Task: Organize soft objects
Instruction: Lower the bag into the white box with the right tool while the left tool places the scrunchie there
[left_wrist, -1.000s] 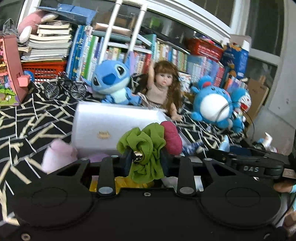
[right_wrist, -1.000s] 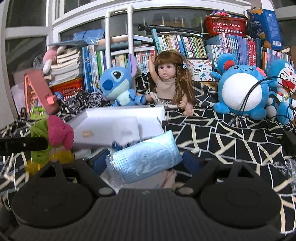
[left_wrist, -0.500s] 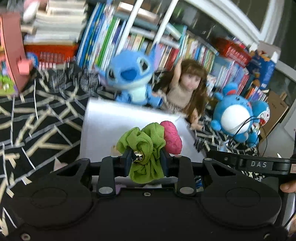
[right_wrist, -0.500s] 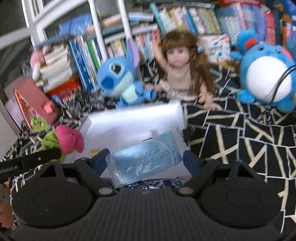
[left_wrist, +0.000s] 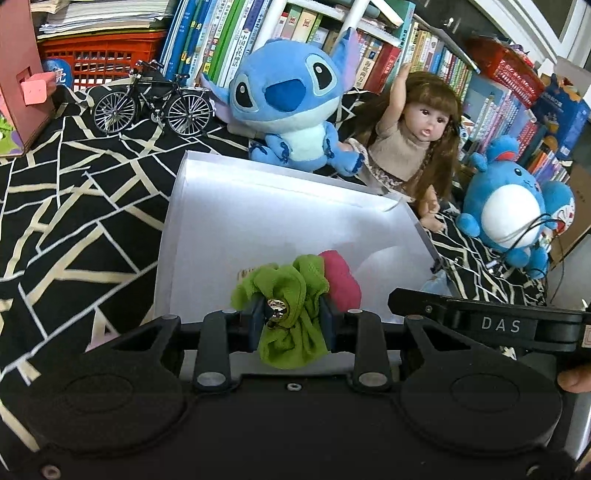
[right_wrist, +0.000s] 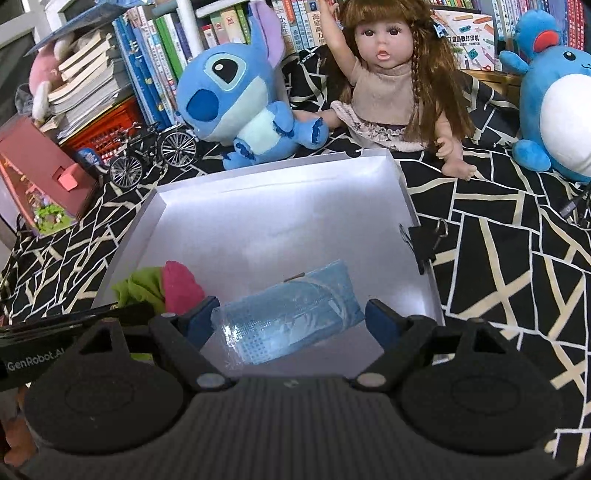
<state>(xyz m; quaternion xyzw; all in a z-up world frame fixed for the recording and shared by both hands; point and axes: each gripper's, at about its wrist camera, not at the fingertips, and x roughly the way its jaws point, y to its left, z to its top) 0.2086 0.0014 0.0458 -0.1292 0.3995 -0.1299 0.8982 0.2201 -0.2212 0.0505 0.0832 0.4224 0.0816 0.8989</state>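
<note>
The left gripper (left_wrist: 291, 325) has its fingers clamped on a green scrunchie (left_wrist: 286, 314), with a pink scrunchie (left_wrist: 341, 280) bunched against its right side; both hang over the near-left corner of the white box (left_wrist: 258, 206), which serves as landmark here. The scrunchies look very light, limp and springy, likely to flop once let go, and the pinch through the gathered cloth beside the small metal charm seems a sound hold; they are lumpy rings with no clear long axis. The right gripper (right_wrist: 291, 317) has its fingers apart, one on each side of a blue pack of face masks (right_wrist: 291, 314), which lies in the near half of the box; whether the pack rests on the box floor I cannot tell. The pack appears light, soft and slippery in its clear wrapper, so a grip across its short width near the middle should serve best. Its long axis runs crosswise to the fingers, tilted with the right end farther into the box.
</note>
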